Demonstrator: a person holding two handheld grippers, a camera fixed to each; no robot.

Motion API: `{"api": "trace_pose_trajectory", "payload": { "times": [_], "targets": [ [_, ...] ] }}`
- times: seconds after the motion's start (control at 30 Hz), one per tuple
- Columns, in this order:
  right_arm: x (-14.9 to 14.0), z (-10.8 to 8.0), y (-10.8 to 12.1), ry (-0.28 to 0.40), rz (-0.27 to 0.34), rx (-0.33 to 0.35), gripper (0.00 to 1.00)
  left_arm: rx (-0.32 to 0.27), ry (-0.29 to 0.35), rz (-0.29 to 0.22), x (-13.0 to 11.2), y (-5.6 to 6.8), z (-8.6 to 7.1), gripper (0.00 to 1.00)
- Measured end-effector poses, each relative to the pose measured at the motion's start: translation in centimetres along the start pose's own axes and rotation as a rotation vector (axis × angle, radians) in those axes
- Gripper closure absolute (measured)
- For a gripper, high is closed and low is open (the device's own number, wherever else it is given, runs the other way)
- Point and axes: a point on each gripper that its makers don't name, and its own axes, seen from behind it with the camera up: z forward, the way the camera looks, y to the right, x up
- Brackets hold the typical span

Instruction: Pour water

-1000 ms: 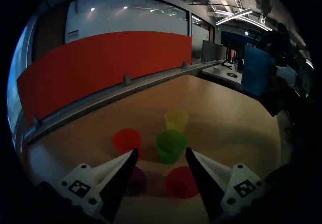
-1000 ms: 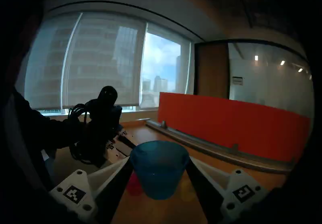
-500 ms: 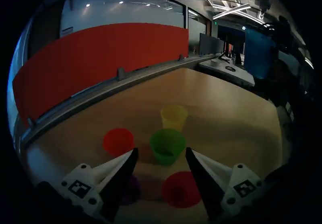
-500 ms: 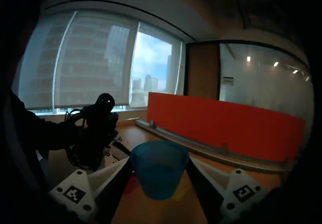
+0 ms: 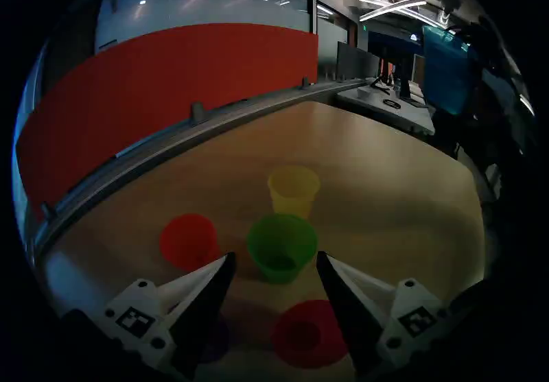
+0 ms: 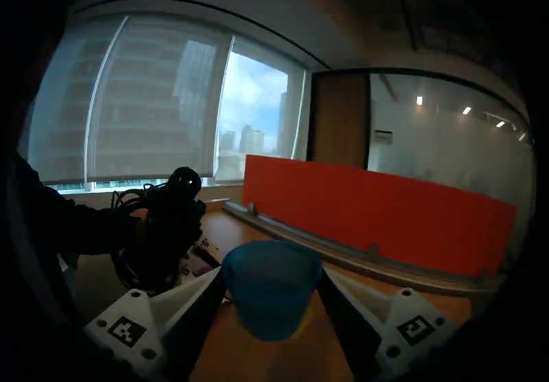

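Wooden tabletop (image 5: 384, 176) is carrying green cup (image 5: 281, 246), yellow cup (image 5: 294, 190), red cup (image 5: 189, 240); left gripper (image 5: 274, 258) is hovering over them, jaws apart. Meanwhile right gripper (image 6: 272, 276) is clamping translucent blue cup (image 6: 272, 300) (tapered, upright, contents unclear), holding it above the tabletop.

Translucent plastic blue cup (image 6: 272, 289), matt plastic green cup (image 5: 281, 247) — smooth wood-look table (image 5: 384, 176)

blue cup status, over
Right gripper shut on blue cup, upright, held aloft. Left gripper open, empty, facing green cup. Nothing blocking the pour.
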Motion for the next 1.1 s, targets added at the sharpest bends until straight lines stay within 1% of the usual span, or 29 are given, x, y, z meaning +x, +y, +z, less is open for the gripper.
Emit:
{"api": "trace_pose_trajectory", "payload": {
  "times": [0.4, 0.6, 1.1],
  "targets": [
    [-0.5, -0.2, 0.6, -0.004, 0.004, -0.006, 0.09, -0.003, -0.052, 0.019, -0.6, 0.3, 1.8, 0.13],
    [-0.7, -0.2, 0.7, -0.006, 0.003, -0.005, 0.09, -0.001, -0.073, 0.027, -0.9, 0.4, 2.4, 0.13],
    [-1.2, -0.2, 0.8, -0.012, 0.008, -0.003, 0.09, 0.011, -0.102, 0.039, -1.1, 0.3, 3.9, 0.13]
  ]
}}
